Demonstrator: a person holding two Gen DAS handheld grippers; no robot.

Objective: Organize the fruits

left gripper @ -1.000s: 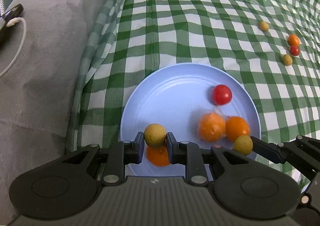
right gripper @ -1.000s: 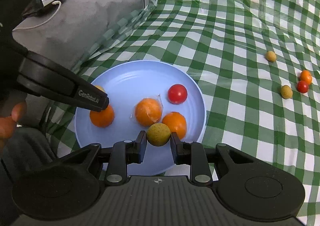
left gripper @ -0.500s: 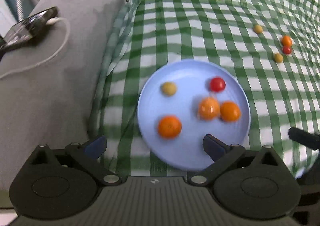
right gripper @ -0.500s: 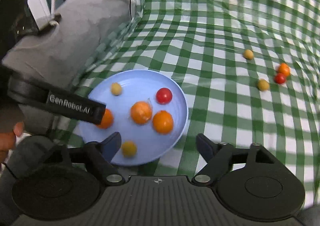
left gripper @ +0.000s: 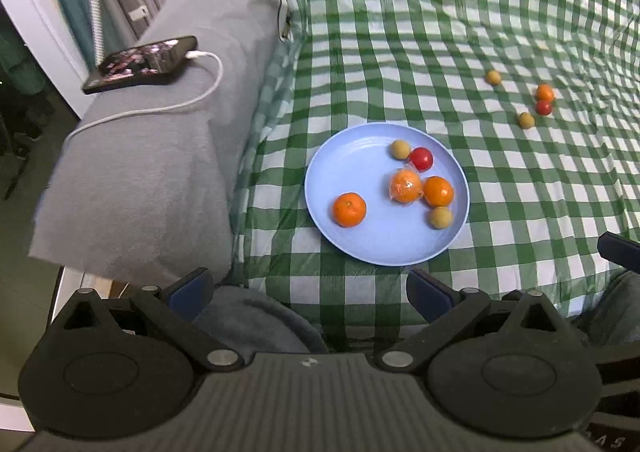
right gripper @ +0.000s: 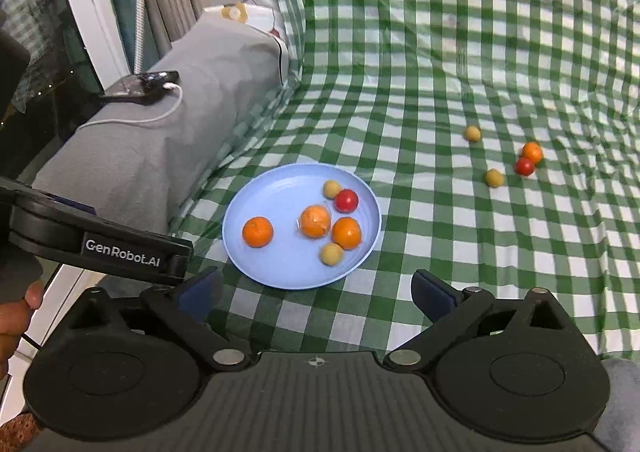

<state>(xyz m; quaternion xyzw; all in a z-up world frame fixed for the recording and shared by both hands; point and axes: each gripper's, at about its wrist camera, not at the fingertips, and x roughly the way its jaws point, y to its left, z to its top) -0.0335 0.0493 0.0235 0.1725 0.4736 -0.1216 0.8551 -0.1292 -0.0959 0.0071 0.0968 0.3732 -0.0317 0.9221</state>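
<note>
A light blue plate [left gripper: 360, 244] [right gripper: 280, 272] lies on the green checked cloth. On it lie three oranges, one in a clear wrap [left gripper: 406, 186], a red tomato [left gripper: 421, 159] and two small yellow-green fruits [left gripper: 440, 217] [left gripper: 400, 149]. Several small fruits lie loose on the cloth to the right: two yellow-green ones [right gripper: 494, 177] [right gripper: 472, 133], an orange one [right gripper: 532, 151] and a red one [right gripper: 524, 166]. My left gripper [left gripper: 310, 290] is open and empty, held back from the plate's near edge. My right gripper [right gripper: 316, 292] is open and empty, also near the plate's front.
A grey cushion [left gripper: 160, 140] lies left of the cloth, with a phone [left gripper: 140, 64] and white charging cable on top. The left gripper's body [right gripper: 100, 248] shows in the right wrist view. The cloth's near edge hangs by the grippers.
Both grippers opened and dropped their yellow-green fruits onto the plate, then drew back and up. The left one's fruit rolled to beside the tomato.
</note>
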